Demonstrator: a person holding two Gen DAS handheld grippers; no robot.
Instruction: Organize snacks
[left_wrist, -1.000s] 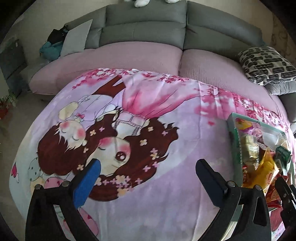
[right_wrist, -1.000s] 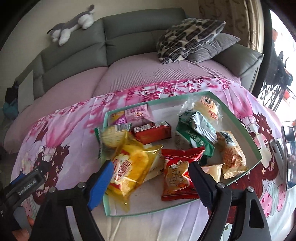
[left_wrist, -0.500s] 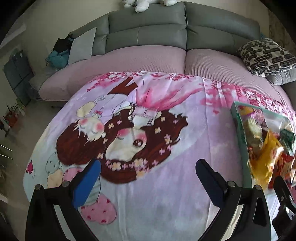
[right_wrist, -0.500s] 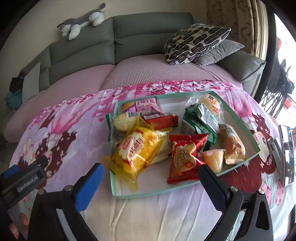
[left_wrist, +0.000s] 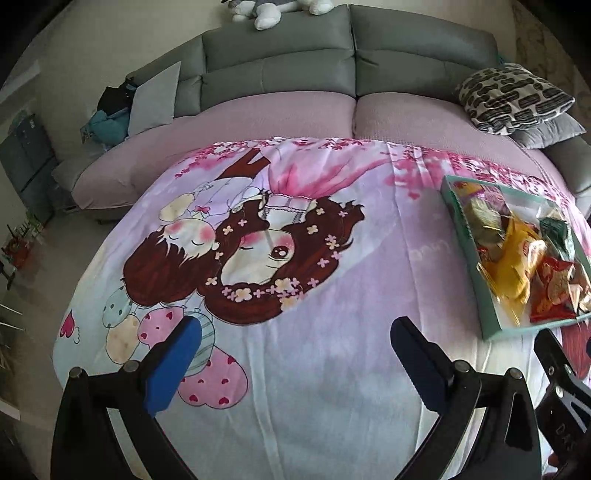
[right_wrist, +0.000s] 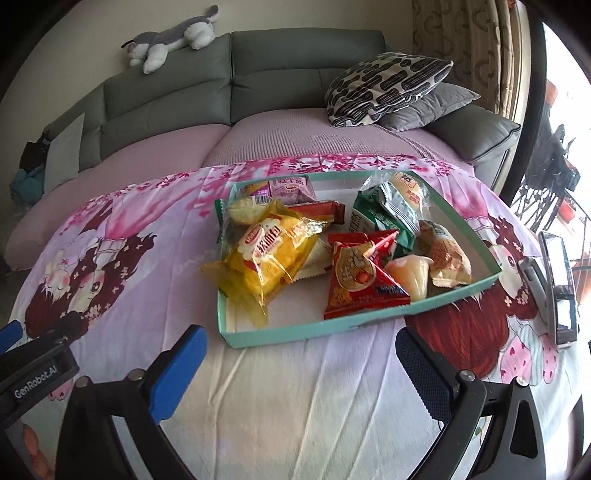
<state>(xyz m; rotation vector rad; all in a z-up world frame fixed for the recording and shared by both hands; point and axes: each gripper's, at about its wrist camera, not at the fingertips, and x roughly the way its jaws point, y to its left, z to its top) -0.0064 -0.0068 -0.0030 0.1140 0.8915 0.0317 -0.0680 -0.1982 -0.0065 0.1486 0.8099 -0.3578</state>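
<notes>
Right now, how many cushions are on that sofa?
3 in view: a black-and-white patterned cushion lying on a grey cushion at the sofa's right end, and a pale grey cushion leaning at the left end. Others could sit out of frame.

Each hand-held gripper, the left (left_wrist: 291, 358) and the right (right_wrist: 301, 363), has a matte black forked frame carrying two long flat fingers. The left-side finger pad (right_wrist: 177, 373) is bright blue and smooth; the right-side pad (right_wrist: 423, 376) is dark navy with a fine dotted texture. Round silver screw heads (right_wrist: 135, 376) sit at the finger roots, and white "GenRobot.AI" lettering (right_wrist: 35, 382) marks the left unit's black body.
</notes>
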